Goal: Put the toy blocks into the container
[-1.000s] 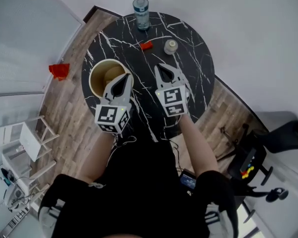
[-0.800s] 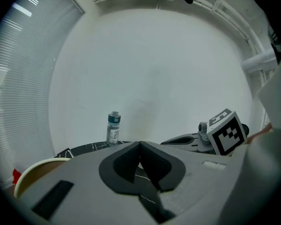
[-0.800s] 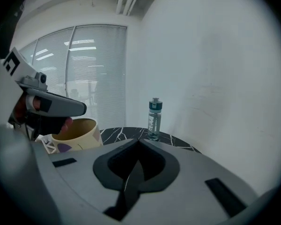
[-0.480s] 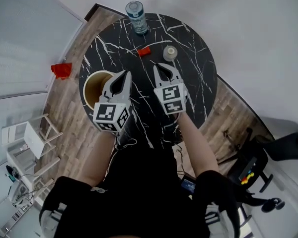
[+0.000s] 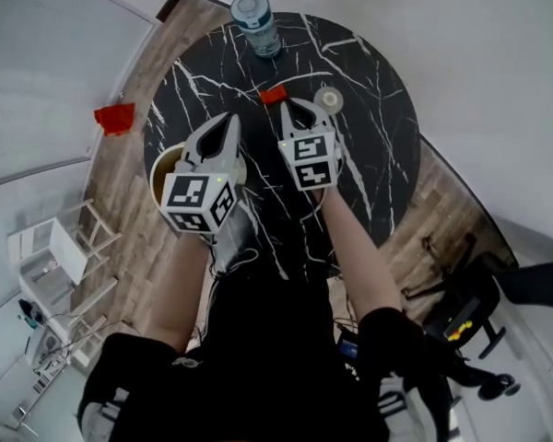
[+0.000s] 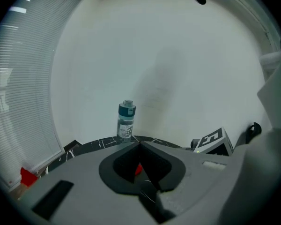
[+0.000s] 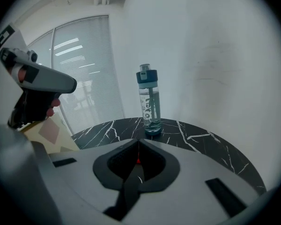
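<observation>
We work at a round black surface (image 5: 369,155), marble-patterned with white veins and, by its sheen, smooth and hard. At its near left edge stands the container (image 5: 158,168), a tan round tub with an open mouth that is partly hidden under the left gripper (image 5: 229,121). That gripper's grey jaws meet at the tips with nothing between them. The right gripper (image 5: 288,109) is likewise closed and empty, its tips just short of the toy block.

A clear water bottle (image 5: 255,21) with a teal cap stands upright at the far edge. A small pale round object (image 5: 328,99) lies just right of the block; we cannot tell what it is.

The toy block (image 5: 273,94) is small, red and boxy, and lies flat on the surface beyond the right gripper's tips. It shows as a red sliver in the gap under the closed jaws in the right gripper view (image 7: 138,161). Another red piece (image 5: 115,118) lies on the wooden floor.

The step in hand looks like the reach for the block. We judge the right jaws must open first and straddle the block squarely. A hard little block on this slick top may skid if nudged, so they should close across its flat faces.
</observation>
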Action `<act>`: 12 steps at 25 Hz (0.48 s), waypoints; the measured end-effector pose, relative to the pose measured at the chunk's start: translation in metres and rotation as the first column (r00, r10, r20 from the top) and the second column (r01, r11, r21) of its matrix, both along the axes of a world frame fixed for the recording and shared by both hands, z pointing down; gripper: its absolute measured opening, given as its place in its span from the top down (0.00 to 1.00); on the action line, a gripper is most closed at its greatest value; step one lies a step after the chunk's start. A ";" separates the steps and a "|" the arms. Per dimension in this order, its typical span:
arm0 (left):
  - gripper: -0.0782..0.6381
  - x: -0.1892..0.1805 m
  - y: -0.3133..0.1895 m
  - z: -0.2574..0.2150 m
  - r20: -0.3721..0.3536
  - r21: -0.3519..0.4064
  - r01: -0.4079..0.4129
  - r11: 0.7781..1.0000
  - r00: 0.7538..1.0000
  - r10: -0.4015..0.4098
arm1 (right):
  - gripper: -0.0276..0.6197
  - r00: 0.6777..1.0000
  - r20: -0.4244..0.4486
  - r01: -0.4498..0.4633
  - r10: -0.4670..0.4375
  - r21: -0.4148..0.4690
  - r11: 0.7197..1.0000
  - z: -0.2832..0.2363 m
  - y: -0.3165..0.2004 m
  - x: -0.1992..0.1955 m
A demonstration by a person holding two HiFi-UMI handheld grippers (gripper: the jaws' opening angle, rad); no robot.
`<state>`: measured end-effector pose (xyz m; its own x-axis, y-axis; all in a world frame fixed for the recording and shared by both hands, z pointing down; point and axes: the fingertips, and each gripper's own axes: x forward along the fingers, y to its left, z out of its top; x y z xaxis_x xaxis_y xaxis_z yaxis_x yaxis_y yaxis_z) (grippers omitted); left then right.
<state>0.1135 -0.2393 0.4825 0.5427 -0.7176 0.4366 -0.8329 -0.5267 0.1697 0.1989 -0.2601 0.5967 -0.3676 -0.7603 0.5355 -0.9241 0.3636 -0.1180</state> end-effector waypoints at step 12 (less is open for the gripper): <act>0.89 0.007 -0.030 0.014 0.046 -0.018 -0.039 0.999 0.998 0.040 | 0.85 0.995 0.033 -0.089 0.094 -0.125 0.988 0.064 -0.029 -0.009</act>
<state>0.1205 -0.2691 0.4969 0.5490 -0.6885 0.4740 -0.8189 -0.5565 0.1402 0.1903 -0.2895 0.6605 -0.3216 -0.7205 0.6144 -0.9467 0.2581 -0.1929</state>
